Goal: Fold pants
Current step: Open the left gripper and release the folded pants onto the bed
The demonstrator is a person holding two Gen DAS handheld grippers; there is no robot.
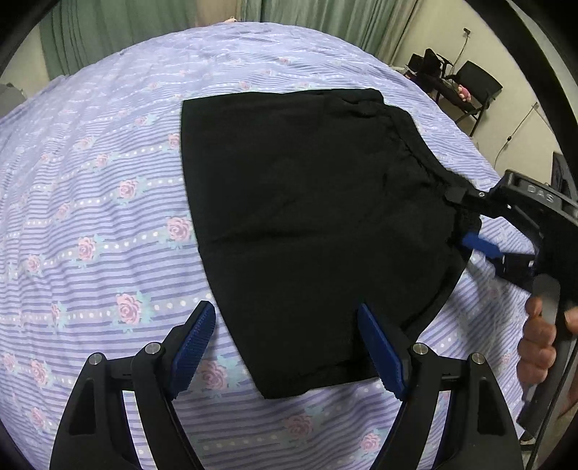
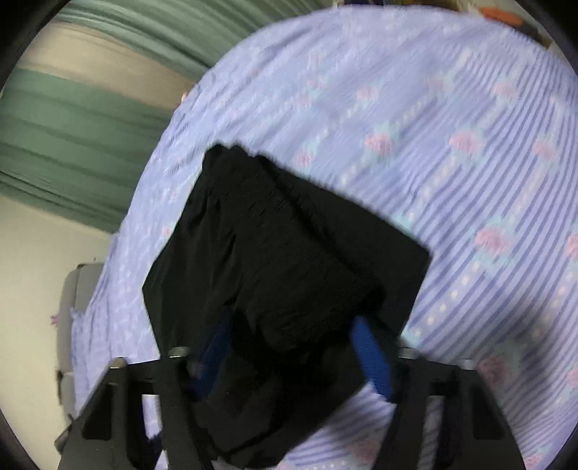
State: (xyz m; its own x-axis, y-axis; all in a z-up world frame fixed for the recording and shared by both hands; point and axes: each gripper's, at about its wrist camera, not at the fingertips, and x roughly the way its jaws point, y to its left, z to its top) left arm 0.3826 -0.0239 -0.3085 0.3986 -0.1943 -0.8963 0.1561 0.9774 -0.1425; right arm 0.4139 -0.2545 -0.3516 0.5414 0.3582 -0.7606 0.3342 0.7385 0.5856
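Observation:
Black pants (image 1: 310,217) lie folded flat on a purple flowered bedsheet (image 1: 90,202). My left gripper (image 1: 285,347) is open just above the near hem, its blue pads either side of the corner, holding nothing. My right gripper (image 1: 466,220) reaches in from the right at the waistband edge, with cloth between its fingers. In the right wrist view the pants (image 2: 289,260) bunch up between the blue pads (image 2: 372,354) of that gripper (image 2: 292,354), which stand wide apart; the view is blurred.
The bed's right edge (image 1: 505,303) drops off near the right gripper. Black chairs (image 1: 469,86) stand by the far wall. Green curtains (image 1: 144,21) hang behind the bed.

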